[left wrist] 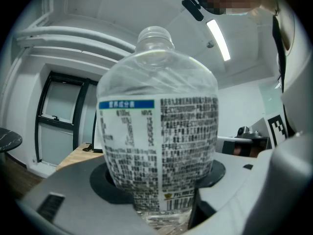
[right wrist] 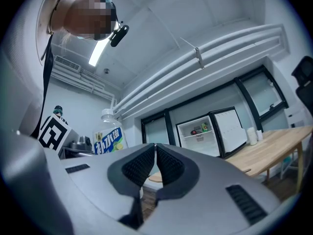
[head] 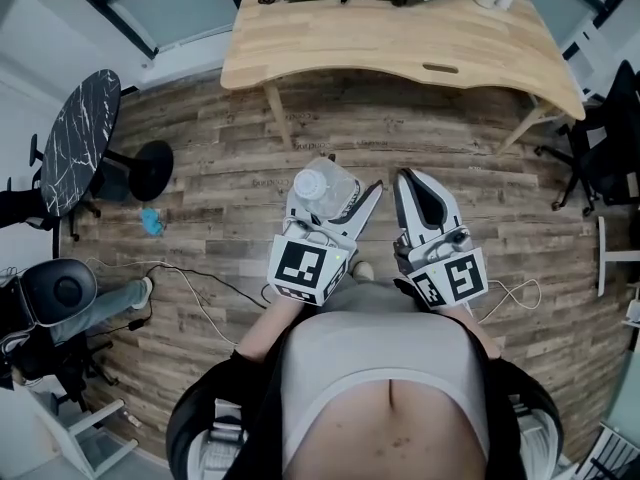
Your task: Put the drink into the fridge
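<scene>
A clear plastic drink bottle with a printed label stands upright between the jaws of my left gripper, which is shut on it. In the left gripper view the bottle fills the middle, and the pads of the left gripper press on its lower body. My right gripper is held beside it, shut and empty; its ribbed pads touch each other. In the right gripper view the same bottle shows at the left. A small white fridge stands far off with its door open.
A long wooden desk stands ahead on the plank floor. At the left are a black marble round table, a black chair, floor cables and a small blue object. An office chair is at the right.
</scene>
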The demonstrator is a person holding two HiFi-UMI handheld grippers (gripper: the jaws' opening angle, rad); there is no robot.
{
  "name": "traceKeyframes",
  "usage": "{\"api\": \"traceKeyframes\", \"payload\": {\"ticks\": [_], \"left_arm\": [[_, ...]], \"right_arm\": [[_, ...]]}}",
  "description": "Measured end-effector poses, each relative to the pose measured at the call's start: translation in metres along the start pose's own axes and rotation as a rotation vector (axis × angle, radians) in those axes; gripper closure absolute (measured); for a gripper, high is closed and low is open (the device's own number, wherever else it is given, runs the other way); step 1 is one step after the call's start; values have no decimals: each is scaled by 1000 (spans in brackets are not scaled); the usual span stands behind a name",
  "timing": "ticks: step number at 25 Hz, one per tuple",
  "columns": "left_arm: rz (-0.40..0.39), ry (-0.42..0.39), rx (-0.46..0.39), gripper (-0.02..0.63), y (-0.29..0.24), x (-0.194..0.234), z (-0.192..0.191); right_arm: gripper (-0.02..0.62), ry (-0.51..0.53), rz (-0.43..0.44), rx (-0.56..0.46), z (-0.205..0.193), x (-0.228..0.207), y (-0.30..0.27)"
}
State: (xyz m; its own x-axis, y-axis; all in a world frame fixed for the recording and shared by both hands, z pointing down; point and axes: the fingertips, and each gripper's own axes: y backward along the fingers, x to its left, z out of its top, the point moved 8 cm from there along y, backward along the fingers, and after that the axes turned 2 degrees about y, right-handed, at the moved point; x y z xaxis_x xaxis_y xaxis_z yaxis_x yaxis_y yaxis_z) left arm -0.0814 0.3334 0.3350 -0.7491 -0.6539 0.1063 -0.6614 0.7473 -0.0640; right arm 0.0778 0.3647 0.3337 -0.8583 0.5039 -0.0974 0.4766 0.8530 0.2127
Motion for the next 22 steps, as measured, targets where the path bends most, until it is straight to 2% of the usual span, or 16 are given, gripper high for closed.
{"api": "traceKeyframes", "payload": {"ticks": [12,22], "left_arm": [[56,4,17,282,-6,-2,-5],[17,2,5,282,-46,27,-2]], "right_arm": [[560,-27,31,7,-6,-15,-2],[560,-11,2,7,-15,-41,-39]]}}
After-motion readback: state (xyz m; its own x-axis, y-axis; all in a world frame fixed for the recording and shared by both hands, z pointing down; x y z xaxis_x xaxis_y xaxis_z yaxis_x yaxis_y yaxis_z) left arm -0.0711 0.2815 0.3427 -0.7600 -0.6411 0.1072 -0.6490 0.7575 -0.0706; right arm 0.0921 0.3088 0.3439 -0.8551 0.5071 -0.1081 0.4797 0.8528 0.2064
